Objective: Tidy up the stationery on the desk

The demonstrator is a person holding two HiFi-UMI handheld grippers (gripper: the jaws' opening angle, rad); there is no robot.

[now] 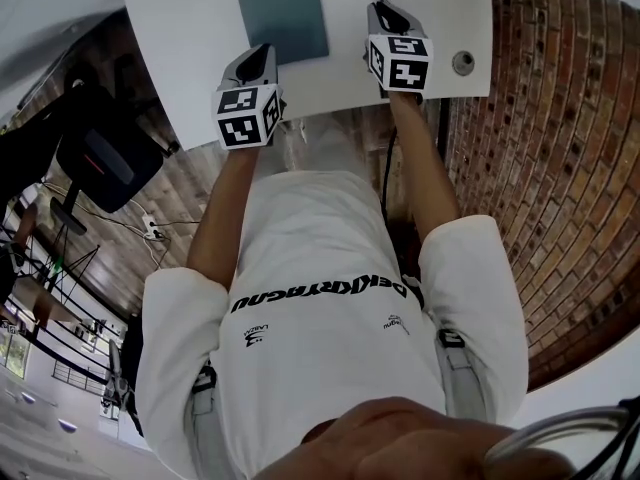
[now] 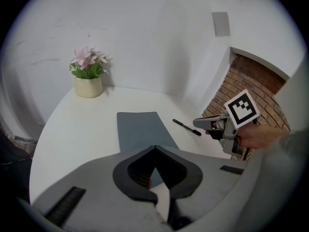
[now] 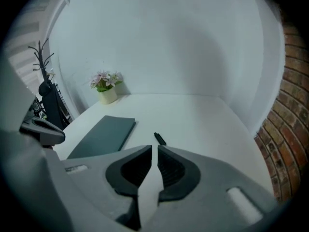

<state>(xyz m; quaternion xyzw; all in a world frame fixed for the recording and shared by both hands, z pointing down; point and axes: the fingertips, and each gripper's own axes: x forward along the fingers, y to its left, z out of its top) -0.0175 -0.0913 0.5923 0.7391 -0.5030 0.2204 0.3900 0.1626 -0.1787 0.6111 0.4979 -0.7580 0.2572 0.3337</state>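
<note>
The right gripper [image 3: 154, 150] has its jaws narrowed to a slim slit. Only bare tabletop [image 3: 207, 124] shows through it, so they grip nothing. The pen [image 3: 160, 138] lies just beyond their tips, a shade to the right, so picking it up looks like the step in hand. To do it well, the jaws probably need to spread wider before going down, as the slit may be too tight for the barrel. They should then settle astride the pen's middle, set across its length, and close only once low against the tabletop. Otherwise the thin barrel may roll or skid away.

The left gripper [image 2: 154, 148] has its jaws together at the tips and empty. The notebook [image 2: 142, 129] lies straight ahead of them, and this gripper is best kept clear of the right one's path.

The pen is slim, black and straight. It lies flat on the white tabletop, apart from the notebook, which is left of the right jaws. The notebook is a flat grey-blue rectangle, closed. Far beyond both stands a small pot of pink flowers [image 3: 107, 93].
</note>
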